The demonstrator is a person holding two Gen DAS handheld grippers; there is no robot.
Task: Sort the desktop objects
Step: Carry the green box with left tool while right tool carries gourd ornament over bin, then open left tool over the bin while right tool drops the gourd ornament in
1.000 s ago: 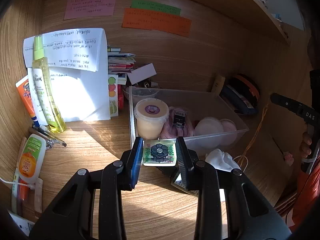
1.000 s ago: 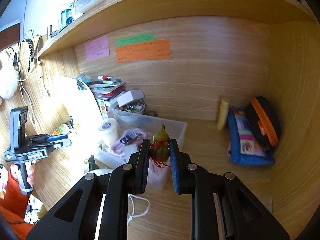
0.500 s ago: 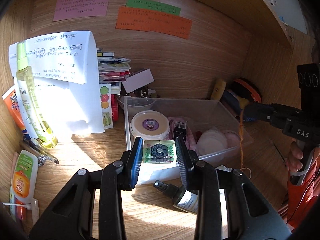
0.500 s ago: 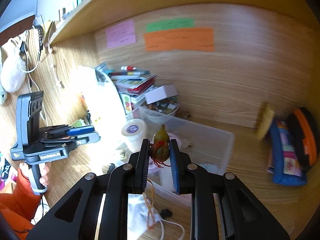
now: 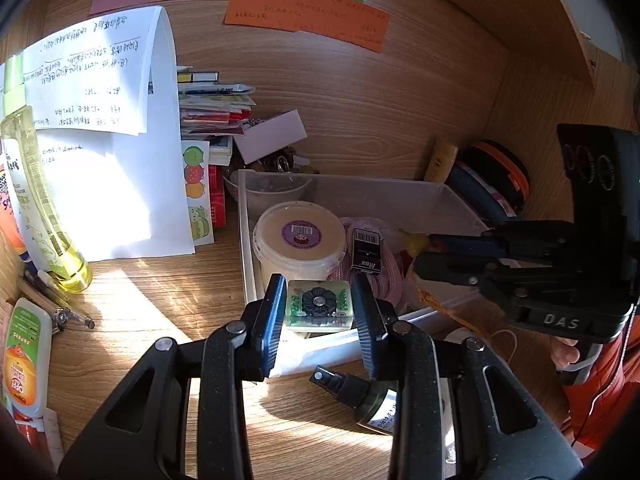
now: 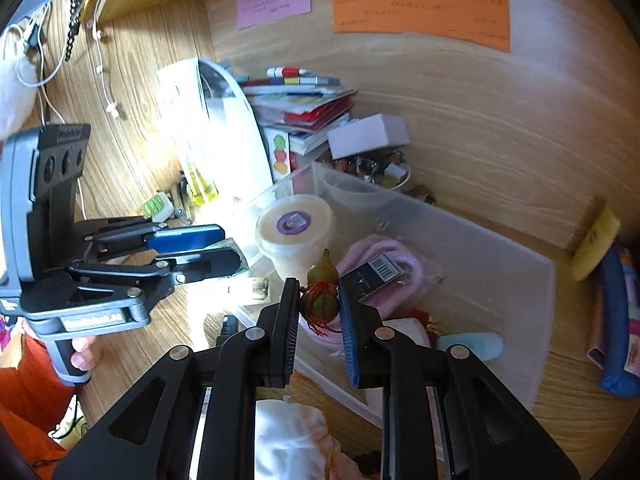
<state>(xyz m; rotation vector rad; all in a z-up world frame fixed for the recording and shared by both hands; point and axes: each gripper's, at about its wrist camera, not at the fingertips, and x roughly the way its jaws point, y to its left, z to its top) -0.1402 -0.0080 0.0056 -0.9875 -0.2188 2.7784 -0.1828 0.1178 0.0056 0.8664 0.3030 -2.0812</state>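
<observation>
While you hover over the bin, this is how things lie:
Left claw [image 5: 319, 312]: you pinch one green square tile [image 5: 319, 309] at the clear bin's [image 5: 400, 196] near-left rim.
Right claw [image 6: 320, 312]: you pinch one small gourd charm [image 6: 322, 296] above the bin.
Bin contents: one cream tub [image 5: 299, 240], one pink bundle [image 6: 384, 256] with a black tag.
Surface [image 5: 160, 296]: one spray bottle [image 5: 356, 396] near the bin.

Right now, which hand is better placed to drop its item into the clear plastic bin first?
The right. The right gripper holds the small gourd charm already over the clear plastic bin. The left gripper holds its green square tile only near the bin's front rim.
</observation>
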